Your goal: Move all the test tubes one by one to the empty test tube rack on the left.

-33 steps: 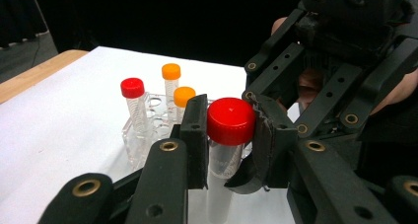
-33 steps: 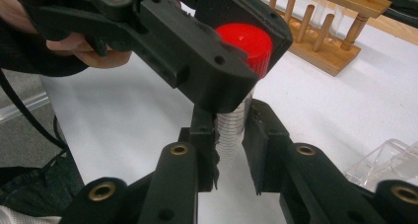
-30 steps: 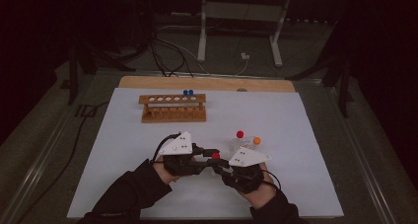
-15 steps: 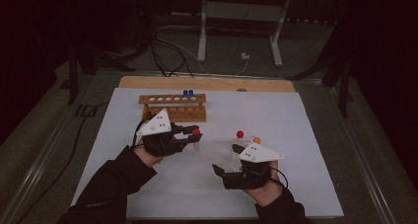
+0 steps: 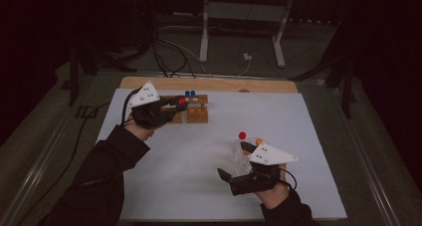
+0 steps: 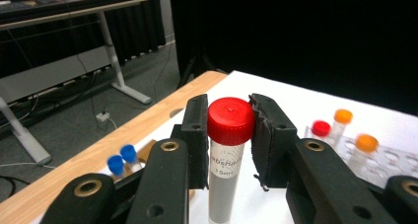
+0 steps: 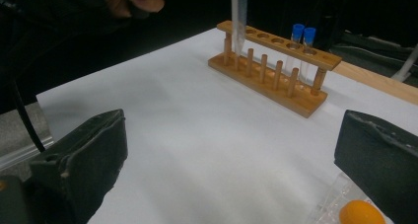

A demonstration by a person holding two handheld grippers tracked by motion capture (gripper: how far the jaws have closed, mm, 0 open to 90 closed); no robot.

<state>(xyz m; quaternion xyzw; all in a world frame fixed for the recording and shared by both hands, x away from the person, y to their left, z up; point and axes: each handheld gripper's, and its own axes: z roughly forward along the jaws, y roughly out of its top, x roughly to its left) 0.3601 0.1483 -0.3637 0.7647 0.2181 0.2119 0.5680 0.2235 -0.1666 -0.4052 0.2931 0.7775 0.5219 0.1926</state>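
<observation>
Left tongs [image 6: 229,130] clenched the red-capped tube [image 6: 227,150] upright over the wooden rack [image 5: 191,111], at your eleven o'clock. Right tongs [image 5: 234,159] had just opened, empty. Keep it vertical; line up one hole.

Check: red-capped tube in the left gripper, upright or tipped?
Upright: red-capped tube hangs vertical, clamped in the left gripper above the wooden rack.
</observation>
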